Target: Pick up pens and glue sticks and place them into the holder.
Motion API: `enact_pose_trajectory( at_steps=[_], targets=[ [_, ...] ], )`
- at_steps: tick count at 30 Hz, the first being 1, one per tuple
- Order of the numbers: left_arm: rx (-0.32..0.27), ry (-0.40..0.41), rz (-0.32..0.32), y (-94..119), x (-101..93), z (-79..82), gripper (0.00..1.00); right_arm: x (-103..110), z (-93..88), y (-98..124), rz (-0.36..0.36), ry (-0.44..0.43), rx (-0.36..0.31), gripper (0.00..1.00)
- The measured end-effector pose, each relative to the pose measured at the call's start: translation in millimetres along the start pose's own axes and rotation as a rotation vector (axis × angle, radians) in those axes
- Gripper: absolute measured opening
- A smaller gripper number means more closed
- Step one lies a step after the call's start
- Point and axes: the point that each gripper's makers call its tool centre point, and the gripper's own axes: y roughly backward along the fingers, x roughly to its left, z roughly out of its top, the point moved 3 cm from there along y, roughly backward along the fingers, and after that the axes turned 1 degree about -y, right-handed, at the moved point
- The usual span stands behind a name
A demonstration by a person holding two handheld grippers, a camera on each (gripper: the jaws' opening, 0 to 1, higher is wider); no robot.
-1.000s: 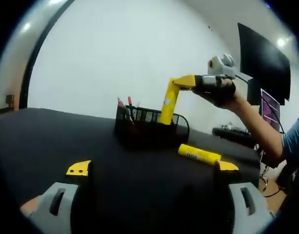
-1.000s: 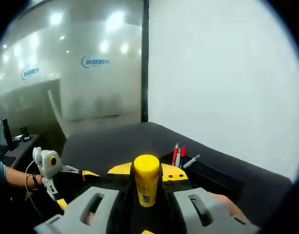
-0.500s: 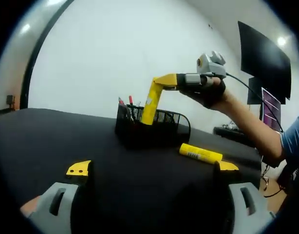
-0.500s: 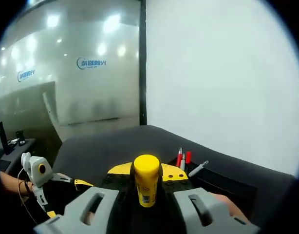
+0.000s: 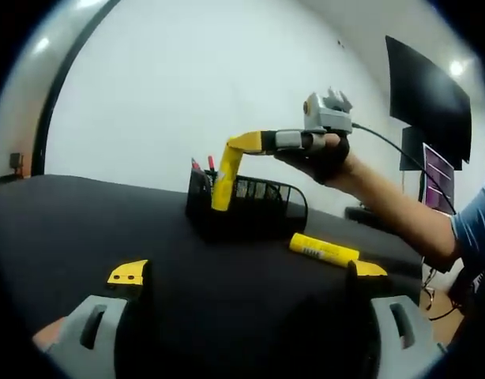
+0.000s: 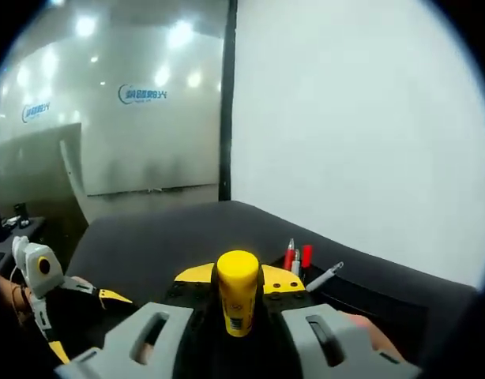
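1. The left gripper view sits low over the black table (image 5: 84,229), facing the mesh holder (image 5: 246,207) from some way off.
2. The right gripper view looks down from close above that holder (image 6: 337,288).

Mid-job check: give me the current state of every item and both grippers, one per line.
Right gripper: shut on a glue stick, over the holder.
Held glue stick: clamped, tilted, lower end at the holder's left compartment.
Holder: upright on the table, already has pens in it.
Pens: standing in the holder.
Second glue stick: lying loose on the table.
Left gripper: open, holding nothing.
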Motion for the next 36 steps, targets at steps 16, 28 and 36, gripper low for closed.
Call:
enact_pose_trajectory(
  at_steps=[16,28,36],
  targets=[
    [0.007,-0.007,0.003,2,-3.8,-2.6,0.96,-3,-17.5,-16,-0.023,0.020,-0.002,0.17],
    [0.016,-0.013,0.008,1,-0.1,-3.6,0.96,-4,-23.8,-20,-0.036,0.052,0.004,0.17],
    [0.021,-0.017,0.009,1,0.7,-4.2,0.95,-5,-26.9,-24,-0.033,0.054,0.020,0.17]
  ],
)
